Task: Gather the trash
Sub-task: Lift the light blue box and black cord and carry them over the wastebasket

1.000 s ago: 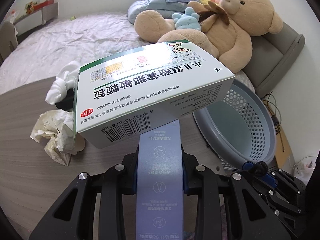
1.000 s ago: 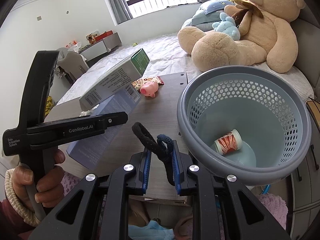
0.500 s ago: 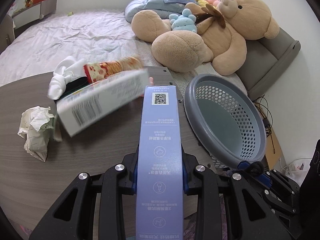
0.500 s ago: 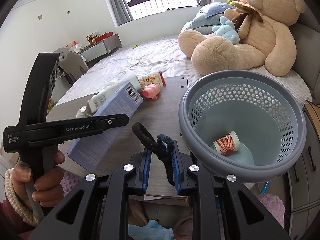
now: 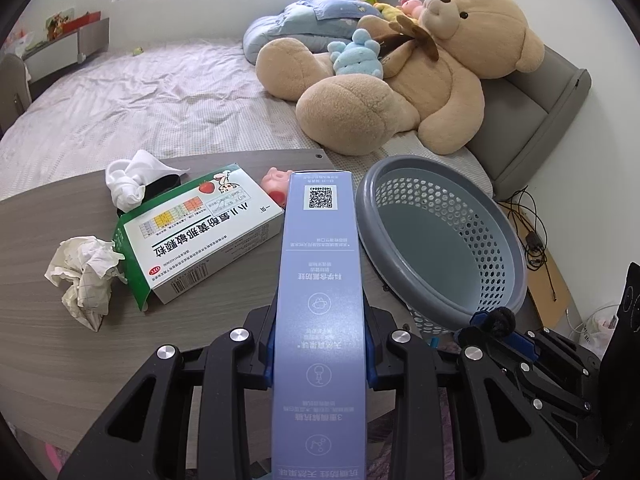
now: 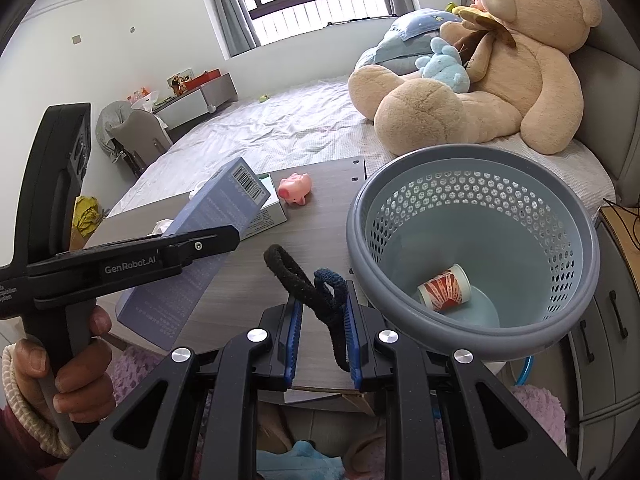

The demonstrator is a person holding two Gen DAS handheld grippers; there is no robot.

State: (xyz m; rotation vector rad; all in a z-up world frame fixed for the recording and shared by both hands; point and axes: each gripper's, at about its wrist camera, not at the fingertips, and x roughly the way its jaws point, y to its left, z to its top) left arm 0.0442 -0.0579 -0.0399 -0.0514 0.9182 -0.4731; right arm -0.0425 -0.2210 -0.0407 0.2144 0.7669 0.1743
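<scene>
The left gripper (image 5: 320, 344) clamps a long blue box (image 5: 320, 304), its far end poking toward the grey basket (image 5: 496, 280); the right gripper (image 6: 320, 320) is pinched on dark hair ties (image 6: 308, 284) just beside that rim. Best to swing the box over the basket's mouth, tip it nose-down, then release. A paper cup (image 6: 444, 288) lies inside.

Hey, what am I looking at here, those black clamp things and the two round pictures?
A person holds two hand-held claws, each with a fisheye camera looking along its fingers. In the left camera's picture, the left claw grips a long pale-blue cardboard box. In the right camera's picture, the right claw pinches black and dark-blue hair ties. The grey wooden table holds a green-and-white medicine box, crumpled paper and a pink pig toy. A grey perforated plastic basket holds a paper cup.
</scene>
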